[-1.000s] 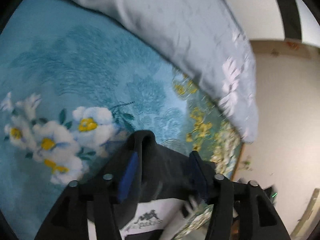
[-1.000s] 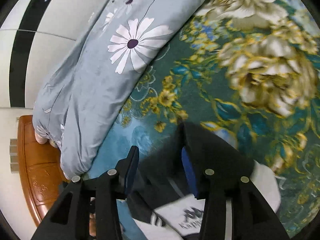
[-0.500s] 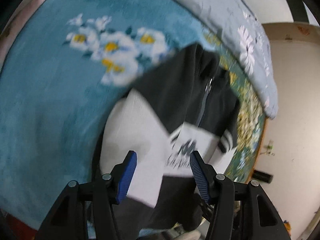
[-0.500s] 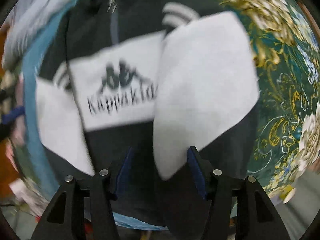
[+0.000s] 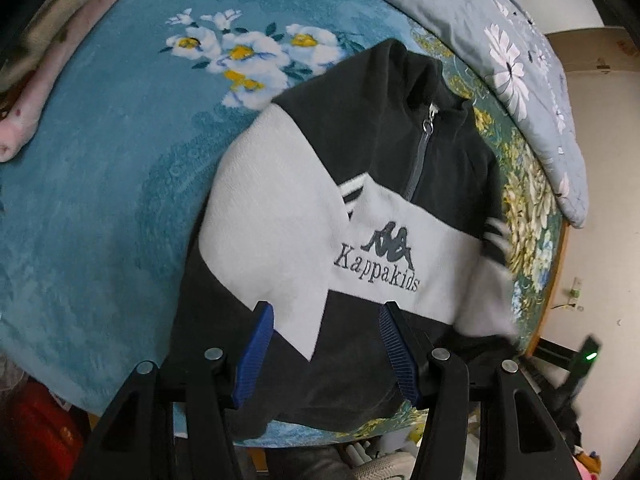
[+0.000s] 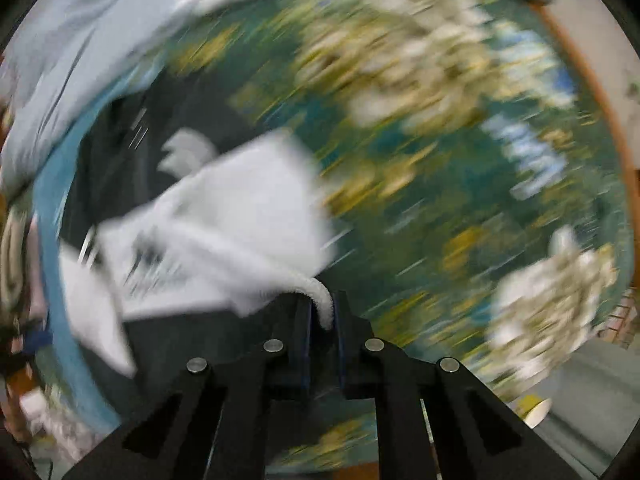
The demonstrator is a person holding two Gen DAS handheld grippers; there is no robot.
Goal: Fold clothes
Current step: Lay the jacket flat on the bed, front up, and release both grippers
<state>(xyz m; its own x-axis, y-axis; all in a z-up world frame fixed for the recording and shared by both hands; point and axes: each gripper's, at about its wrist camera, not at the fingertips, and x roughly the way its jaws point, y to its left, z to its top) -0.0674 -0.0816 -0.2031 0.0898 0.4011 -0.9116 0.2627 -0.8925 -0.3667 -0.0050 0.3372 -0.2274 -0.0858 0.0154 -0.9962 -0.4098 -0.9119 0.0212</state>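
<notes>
A black and white zip jacket point(image 5: 372, 216) with a "Kappakids" logo lies front up on the bed, its left sleeve folded across the chest. My left gripper point(image 5: 326, 318) hovers open over the jacket's lower part, nothing between its blue pads. In the blurred right wrist view my right gripper point(image 6: 322, 312) is shut on a white fold of the jacket's sleeve point(image 6: 240, 220), which is lifted off the black body point(image 6: 180, 344).
A teal floral blanket point(image 5: 100, 160) and a green and gold floral cover point(image 6: 460, 180) lie on the bed. A grey daisy-print quilt point(image 5: 500, 40) runs along the far side. Folded pink and beige clothes point(image 5: 48, 52) sit at the upper left. The bed's wooden edge point(image 5: 552, 296) is at the right.
Both grippers have pulled back from the collar end toward the hem. The left let go and stayed open; the right shut on the white sleeve and is swinging fast.
</notes>
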